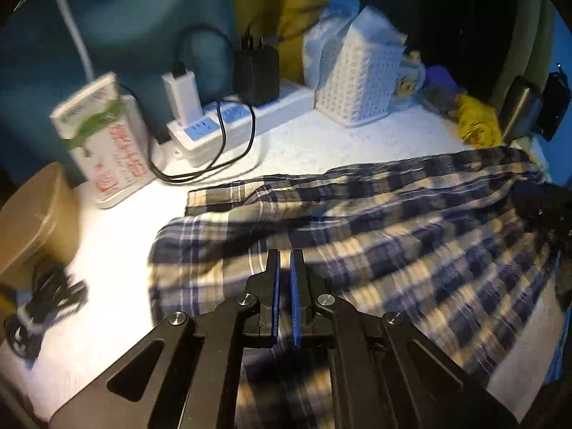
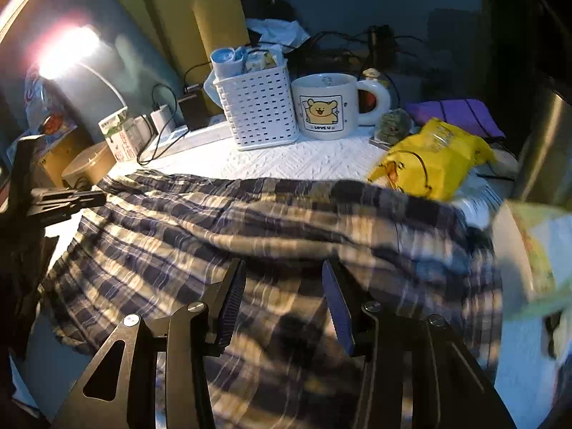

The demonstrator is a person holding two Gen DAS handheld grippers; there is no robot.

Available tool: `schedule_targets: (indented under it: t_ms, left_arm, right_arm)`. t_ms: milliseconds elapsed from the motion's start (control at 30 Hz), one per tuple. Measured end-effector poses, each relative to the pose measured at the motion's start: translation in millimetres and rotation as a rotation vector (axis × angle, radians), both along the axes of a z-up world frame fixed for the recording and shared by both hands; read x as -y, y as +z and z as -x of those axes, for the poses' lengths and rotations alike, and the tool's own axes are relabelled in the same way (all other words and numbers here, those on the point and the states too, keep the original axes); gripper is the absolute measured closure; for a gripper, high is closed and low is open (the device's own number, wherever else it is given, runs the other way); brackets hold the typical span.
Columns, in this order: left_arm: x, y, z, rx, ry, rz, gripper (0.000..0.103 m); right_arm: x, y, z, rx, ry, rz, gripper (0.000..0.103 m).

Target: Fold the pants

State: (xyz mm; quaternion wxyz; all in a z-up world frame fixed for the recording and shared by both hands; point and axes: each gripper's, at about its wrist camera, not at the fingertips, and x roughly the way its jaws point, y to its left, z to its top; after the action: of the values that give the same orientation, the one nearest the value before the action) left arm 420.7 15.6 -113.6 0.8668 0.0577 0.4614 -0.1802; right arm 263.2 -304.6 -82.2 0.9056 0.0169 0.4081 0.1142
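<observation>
The blue, black and cream plaid pants (image 1: 375, 228) lie spread across the white table cover, also seen in the right wrist view (image 2: 221, 228). My left gripper (image 1: 285, 255) hovers over the cloth near the leg hems with its blue pads nearly together and nothing visibly between them. My right gripper (image 2: 284, 268) is open above the pants, its pads wide apart, with the plaid cloth under them. The left gripper also shows at the left edge of the right wrist view (image 2: 89, 198), and the right one at the right edge of the left wrist view (image 1: 547, 207).
A white power strip (image 1: 228, 121) with chargers, a carton (image 1: 103, 143), a white basket (image 2: 257, 107), a bear mug (image 2: 329, 107), a yellow bag (image 2: 436, 157) and a purple pouch (image 2: 457, 114) line the back. A brown bowl (image 1: 32, 221) sits at left.
</observation>
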Motion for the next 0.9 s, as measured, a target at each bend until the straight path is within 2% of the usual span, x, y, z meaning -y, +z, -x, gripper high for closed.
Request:
schedule_targets:
  t_ms: [133, 233, 367, 500, 667, 700, 733, 800, 833, 900]
  left_arm:
    - [0, -23, -31, -0.063, 0.005, 0.008, 0.098]
    - [-2, -23, -45, -0.052, 0.003, 0.032, 0.098]
    - [-2, -25, -62, -0.036, 0.01, 0.028, 0.098]
    - [-1, -15, -65, 0.005, 0.028, 0.01, 0.098]
    - [-14, 14, -43, 0.091, 0.061, 0.024, 0.098]
    - [-17, 19, -37, 0.101, 0.068, 0.025, 0.096]
    - [-19, 24, -31, 0.109, 0.073, 0.028, 0.092]
    - [-26, 33, -16, 0.127, 0.083, 0.04, 0.064]
    - [-30, 37, -6, 0.136, 0.091, 0.046, 0.061]
    - [-33, 42, 5, 0.143, 0.099, 0.049, 0.06]
  right_arm:
    - [7, -14, -31, -0.079, -0.023, 0.008, 0.056]
    - [11, -23, -47, -0.108, -0.054, 0.017, 0.056]
    - [18, -28, -61, -0.112, -0.085, 0.016, 0.057]
    - [22, -26, -65, -0.111, -0.105, 0.015, 0.057]
    - [20, -13, -50, -0.062, -0.123, 0.047, 0.056]
    - [20, -9, -45, -0.054, -0.129, 0.047, 0.052]
    - [21, -5, -40, -0.045, -0.133, 0.043, 0.043]
    - [23, 2, -27, -0.026, -0.138, 0.041, 0.036]
    - [23, 4, -21, -0.02, -0.142, 0.045, 0.035]
    - [25, 8, -9, -0.015, -0.147, 0.046, 0.035]
